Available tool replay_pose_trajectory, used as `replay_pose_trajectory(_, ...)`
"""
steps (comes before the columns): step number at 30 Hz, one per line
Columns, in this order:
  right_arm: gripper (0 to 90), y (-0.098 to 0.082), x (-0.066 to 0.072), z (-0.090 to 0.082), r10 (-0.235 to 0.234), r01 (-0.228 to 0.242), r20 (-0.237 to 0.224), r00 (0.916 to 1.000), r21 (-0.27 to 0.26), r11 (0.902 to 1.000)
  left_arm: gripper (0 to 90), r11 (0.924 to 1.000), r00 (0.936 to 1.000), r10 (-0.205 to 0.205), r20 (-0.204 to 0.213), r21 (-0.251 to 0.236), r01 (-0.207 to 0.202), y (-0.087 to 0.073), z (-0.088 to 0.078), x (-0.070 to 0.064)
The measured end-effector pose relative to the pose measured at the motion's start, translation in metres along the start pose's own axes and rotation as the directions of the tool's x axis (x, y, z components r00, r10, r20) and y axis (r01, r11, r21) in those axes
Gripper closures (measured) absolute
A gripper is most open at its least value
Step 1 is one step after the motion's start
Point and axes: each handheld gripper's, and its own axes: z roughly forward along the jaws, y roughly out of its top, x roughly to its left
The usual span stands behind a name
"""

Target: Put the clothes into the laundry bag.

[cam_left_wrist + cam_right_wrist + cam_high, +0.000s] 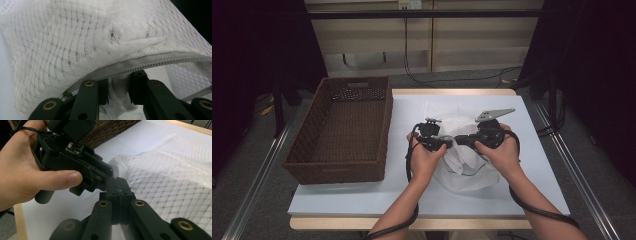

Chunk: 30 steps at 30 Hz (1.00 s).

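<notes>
**Both grippers at the mesh bag, mid-tabletop**

A white mesh laundry bag lies crumpled on the pale tabletop, right of centre and near the person's edge. A brown wicker basket sits on the left part of the tabletop, apart from the bag.

Left gripper: held in the left hand and aimed at the bag. In the left gripper view its fingers pinch a fold of white fabric just below the bag's grey zipper.

Right gripper: held in the right hand, facing the left one, tips almost meeting over the bag. In the right gripper view its fingers are pressed together; whether bag material is caught between them, I cannot tell.
</notes>
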Motion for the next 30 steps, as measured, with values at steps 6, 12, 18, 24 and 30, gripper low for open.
replay_pose_trajectory(6, 90.0, 0.000, -0.001, -0.002, 0.003, -0.003, 0.002, 1.0000, -0.005, 1.0000, 73.5, 0.9994, 0.9998, 0.004, -0.021, -0.035, -0.005, 0.004, -0.002, -0.001)
replay_pose_trajectory(12, 90.0, 0.001, -0.001, 0.000, 0.003, -0.003, 0.010, 0.9999, 0.000, 1.0000, 73.1, 0.9992, 0.9992, 0.016, -0.037, -0.037, -0.017, 0.003, 0.002, 0.002)
replay_pose_trajectory(18, 90.0, 0.001, 0.000, 0.004, 0.008, -0.008, 0.007, 0.9999, 0.014, 0.9999, 69.7, 0.9997, 0.9995, 0.016, -0.025, -0.015, -0.017, -0.003, 0.006, 0.008)
replay_pose_trajectory(24, 90.0, 0.003, 0.001, 0.007, 0.000, 0.000, 0.003, 1.0000, 0.017, 0.9999, 58.2, 0.9996, 0.9994, 0.026, -0.023, 0.005, -0.026, -0.007, 0.002, 0.008)
replay_pose_trajectory(30, 90.0, 0.003, 0.003, 0.011, 0.000, 0.000, -0.001, 1.0000, 0.023, 0.9997, 47.7, 0.9978, 0.9986, 0.051, -0.015, 0.043, -0.050, -0.013, -0.004, 0.007)
